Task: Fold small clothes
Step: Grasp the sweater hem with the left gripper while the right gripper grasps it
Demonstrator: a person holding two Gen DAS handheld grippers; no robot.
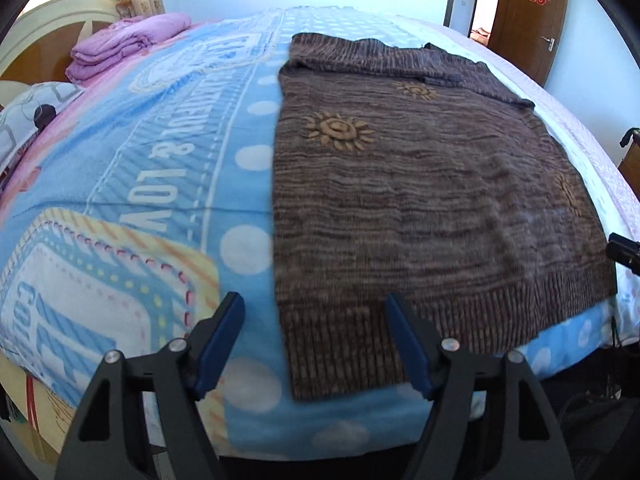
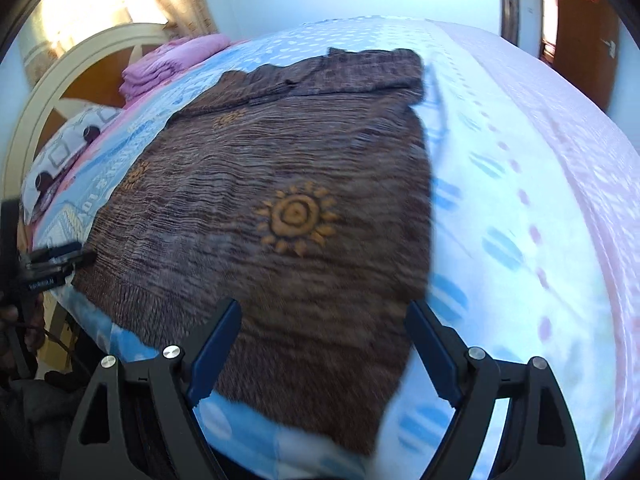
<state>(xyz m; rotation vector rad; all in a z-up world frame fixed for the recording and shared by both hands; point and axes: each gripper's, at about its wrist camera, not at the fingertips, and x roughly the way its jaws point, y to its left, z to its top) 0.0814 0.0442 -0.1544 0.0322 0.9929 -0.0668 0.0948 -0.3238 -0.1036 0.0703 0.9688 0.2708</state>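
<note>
Left wrist view: the left gripper [image 1: 314,312] gapes wide, holding nothing; the brown sweater [image 1: 420,184] lies flat on the bedspread [image 1: 160,200], its hem corner between the fingers, spreading toward 1 o'clock. Right wrist view: the right gripper [image 2: 324,320] is likewise spread and empty above the sweater's hem; the sweater [image 2: 280,200] stretches toward 11 o'clock.

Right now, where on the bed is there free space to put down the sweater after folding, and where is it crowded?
Two bare patches border the brown sweater. One is the blue printed blanket on its left, running up to the pillow. The other is the pale sheet on its right. It is crowded near the headboard, where the folded pink bedding lies.
</note>
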